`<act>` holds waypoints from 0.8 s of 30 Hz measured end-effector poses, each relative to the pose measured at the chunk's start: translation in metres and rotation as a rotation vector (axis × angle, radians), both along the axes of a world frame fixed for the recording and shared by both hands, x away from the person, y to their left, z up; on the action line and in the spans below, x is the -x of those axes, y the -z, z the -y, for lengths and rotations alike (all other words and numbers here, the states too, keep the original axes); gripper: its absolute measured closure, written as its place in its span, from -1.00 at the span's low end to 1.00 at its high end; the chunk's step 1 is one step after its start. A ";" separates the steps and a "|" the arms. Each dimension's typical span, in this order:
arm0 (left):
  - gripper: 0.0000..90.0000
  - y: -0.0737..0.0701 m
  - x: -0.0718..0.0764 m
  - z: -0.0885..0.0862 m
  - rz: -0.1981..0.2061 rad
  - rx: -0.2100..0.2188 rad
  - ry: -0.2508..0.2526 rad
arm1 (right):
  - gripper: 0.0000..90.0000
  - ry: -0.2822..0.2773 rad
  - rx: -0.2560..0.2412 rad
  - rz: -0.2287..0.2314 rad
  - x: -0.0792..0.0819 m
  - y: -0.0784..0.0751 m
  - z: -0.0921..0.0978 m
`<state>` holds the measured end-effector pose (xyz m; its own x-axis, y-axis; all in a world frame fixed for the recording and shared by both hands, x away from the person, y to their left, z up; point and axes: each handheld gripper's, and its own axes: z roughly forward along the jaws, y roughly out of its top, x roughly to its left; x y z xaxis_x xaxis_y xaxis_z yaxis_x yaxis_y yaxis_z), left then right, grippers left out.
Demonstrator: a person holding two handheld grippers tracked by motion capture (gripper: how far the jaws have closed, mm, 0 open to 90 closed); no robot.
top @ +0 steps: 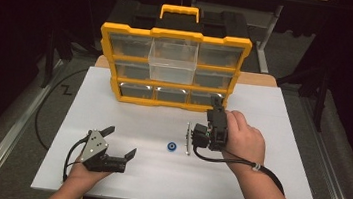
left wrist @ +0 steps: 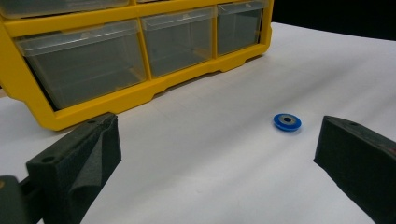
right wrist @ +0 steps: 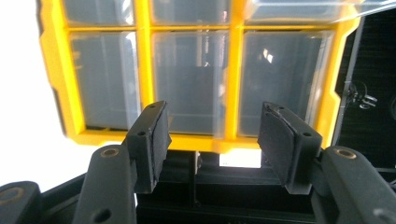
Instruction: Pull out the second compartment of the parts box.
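Observation:
A small blue ring with a dark centre lies flat on the white table; in the left gripper view the ring sits ahead, nearer the right-hand jaw. My left gripper rests low on the table to the ring's left, open, with nothing between its jaws. A yellow drawer organizer stands upright at the back, its top middle clear drawer pulled out. My right gripper is held up close to the organizer's bottom right drawers, open and empty.
The white table top has open room in front and to the right. The organizer's yellow frame holds closed clear drawers. Dark floor and black stands surround the table.

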<state>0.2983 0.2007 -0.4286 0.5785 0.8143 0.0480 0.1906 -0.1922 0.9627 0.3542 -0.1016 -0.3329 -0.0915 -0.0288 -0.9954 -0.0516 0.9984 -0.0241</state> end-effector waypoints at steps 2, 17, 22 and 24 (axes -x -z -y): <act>-0.98 0.000 0.000 0.000 0.001 -0.002 0.002 | -0.01 0.004 -0.006 -0.007 0.000 0.006 0.003; -0.98 0.000 0.000 0.001 0.003 0.001 0.010 | -0.09 0.023 0.022 -0.070 0.002 0.055 0.019; -0.98 0.000 0.000 0.001 0.003 0.000 0.012 | -0.12 0.026 0.029 -0.082 0.006 0.070 0.022; -0.98 0.000 0.000 0.001 0.003 0.000 0.011 | -0.13 0.037 0.009 -0.094 0.008 0.078 0.024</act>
<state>0.2980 0.1998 -0.4287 0.5874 0.8077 0.0501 0.1856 -0.1947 0.9631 0.3465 -0.1257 -0.4106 -0.1855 -0.0327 -0.9821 -0.0168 0.9994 -0.0301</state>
